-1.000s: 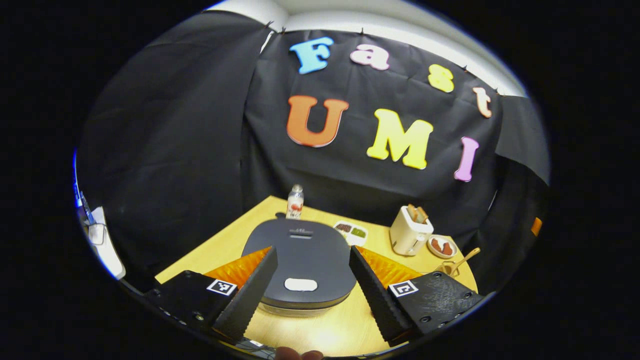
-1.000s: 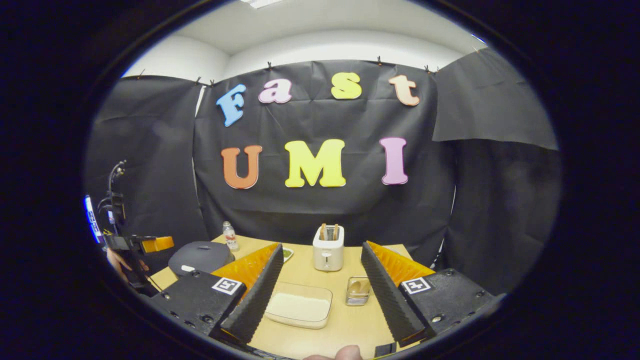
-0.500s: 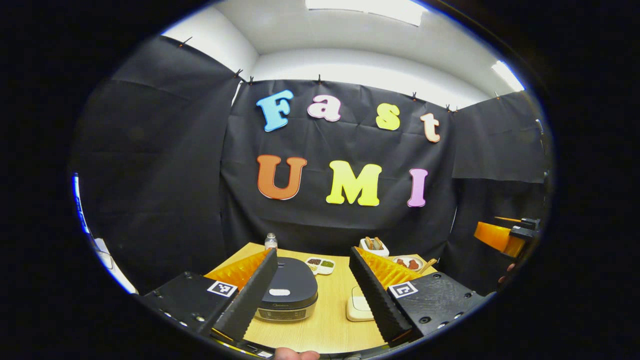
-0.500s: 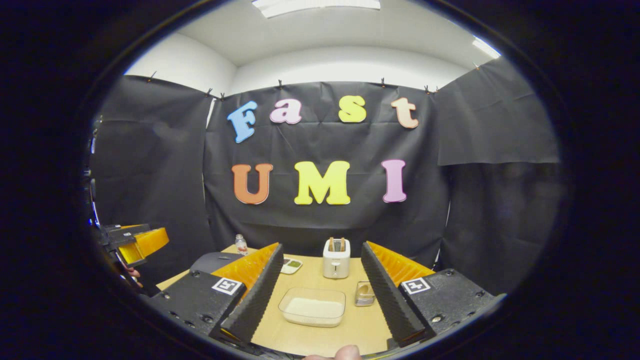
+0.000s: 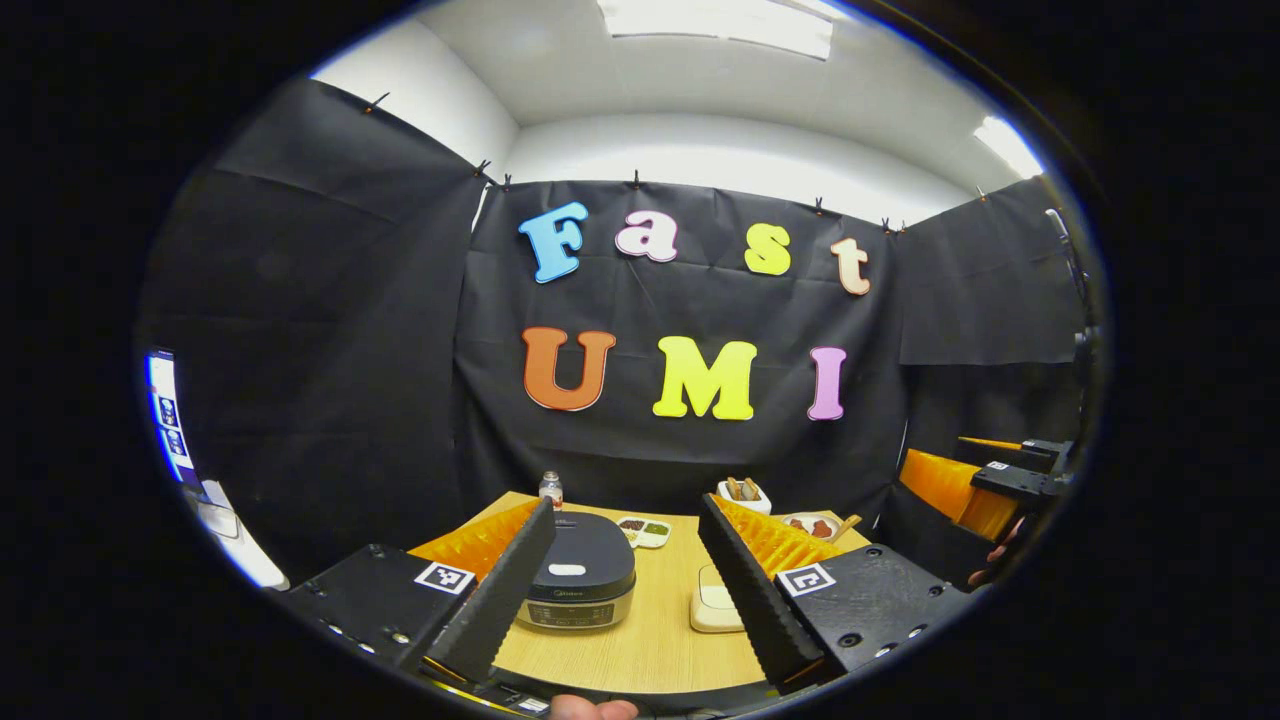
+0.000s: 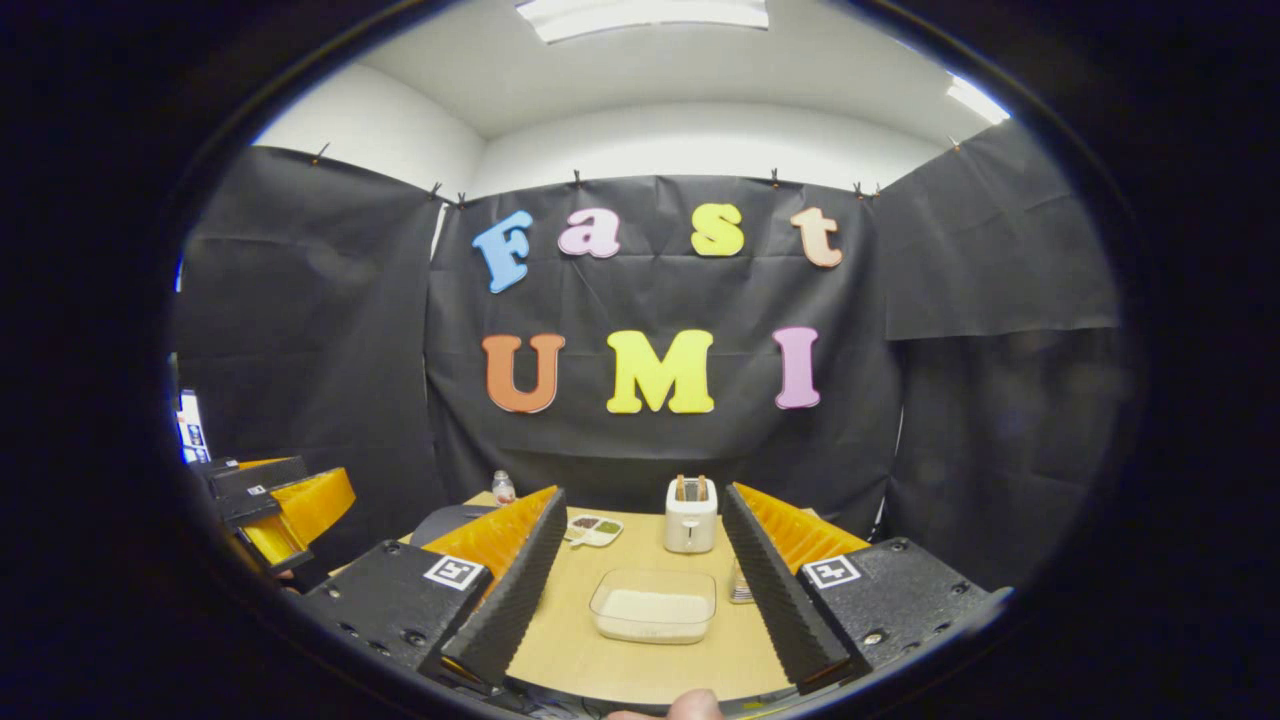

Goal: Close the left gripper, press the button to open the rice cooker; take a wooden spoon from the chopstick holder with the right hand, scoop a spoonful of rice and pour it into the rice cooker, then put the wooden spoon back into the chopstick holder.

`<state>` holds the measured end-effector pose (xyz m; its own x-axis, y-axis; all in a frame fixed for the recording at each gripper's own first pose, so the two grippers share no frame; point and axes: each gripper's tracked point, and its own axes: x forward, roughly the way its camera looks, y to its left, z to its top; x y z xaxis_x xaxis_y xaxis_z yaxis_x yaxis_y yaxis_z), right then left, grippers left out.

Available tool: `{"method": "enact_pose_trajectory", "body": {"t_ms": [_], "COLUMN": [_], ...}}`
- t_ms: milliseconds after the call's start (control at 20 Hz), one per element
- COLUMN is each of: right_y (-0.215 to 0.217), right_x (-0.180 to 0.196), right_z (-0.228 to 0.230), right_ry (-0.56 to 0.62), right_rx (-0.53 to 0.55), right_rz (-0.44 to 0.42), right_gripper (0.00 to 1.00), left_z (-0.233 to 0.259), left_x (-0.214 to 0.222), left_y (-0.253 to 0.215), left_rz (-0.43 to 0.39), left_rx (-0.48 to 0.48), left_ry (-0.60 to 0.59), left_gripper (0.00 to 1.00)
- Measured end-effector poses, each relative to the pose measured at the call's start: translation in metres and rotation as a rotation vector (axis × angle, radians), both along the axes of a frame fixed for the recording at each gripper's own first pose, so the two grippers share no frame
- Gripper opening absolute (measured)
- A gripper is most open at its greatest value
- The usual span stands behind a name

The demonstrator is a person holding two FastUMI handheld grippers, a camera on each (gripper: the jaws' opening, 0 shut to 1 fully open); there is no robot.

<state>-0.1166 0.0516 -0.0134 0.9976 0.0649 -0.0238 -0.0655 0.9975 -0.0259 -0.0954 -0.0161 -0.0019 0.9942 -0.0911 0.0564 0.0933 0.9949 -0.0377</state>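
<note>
Here, both grippers stand back from the wooden table [image 5: 655,640], level with its near edge, and neither touches anything. In the left gripper view, the left gripper [image 5: 625,590] has its fingers spread wide apart; between them, in the lower centre of the frame, sits the dark rice cooker [image 5: 581,585], lid down, with its pale oval button [image 5: 567,570] on the near part of the lid. A cream-coloured container [image 5: 712,608] lies just right of the cooker, partly behind the right-hand finger. A small bottle [image 5: 550,489] stands at the table's far edge, a divided dish [image 5: 643,531] beside it, and a toaster [image 5: 743,494] farther right. At the right margin of the same frame appears the right gripper [image 5: 985,485], held well apart from the table.

In the right gripper view, that gripper's fingers are likewise wide apart, framing a clear tray of rice [image 6: 654,606] at lower centre and the toaster [image 6: 690,514] behind it. The wire chopstick holder [image 6: 740,585] is mostly hidden by the right-hand finger; the wooden spoon cannot be made out.

The step in hand is judged to be the first: bring the left fingers together, then press. To do it well, shut the fingers fully before descending so that they form one blunt tip, centre that tip over the oval button, and push straight down, keeping clear of the lid's swing.
</note>
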Motion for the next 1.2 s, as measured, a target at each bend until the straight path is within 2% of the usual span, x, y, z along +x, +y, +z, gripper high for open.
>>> {"method": "enact_pose_trajectory", "body": {"t_ms": [250,450,1200], "right_y": [0.002,-0.001,0.000], "right_x": [0.006,0.009,0.005], "right_z": [-0.003,-0.013,-0.019], "right_ry": [0.002,0.016,0.029], "right_rx": [0.007,-0.011,-0.017], "right_rz": [-0.008,-0.019,0.000], "right_gripper": [1.00,0.99,0.99], "left_z": [0.007,0.001,-0.010], "left_x": [0.003,0.006,0.006], "left_y": [-0.008,-0.011,-0.029], "left_rz": [-0.010,0.001,0.006], "left_rx": [-0.002,0.031,0.077], "left_ry": [-0.014,-0.002,0.021], "left_gripper": [0.95,0.95,0.94]}}
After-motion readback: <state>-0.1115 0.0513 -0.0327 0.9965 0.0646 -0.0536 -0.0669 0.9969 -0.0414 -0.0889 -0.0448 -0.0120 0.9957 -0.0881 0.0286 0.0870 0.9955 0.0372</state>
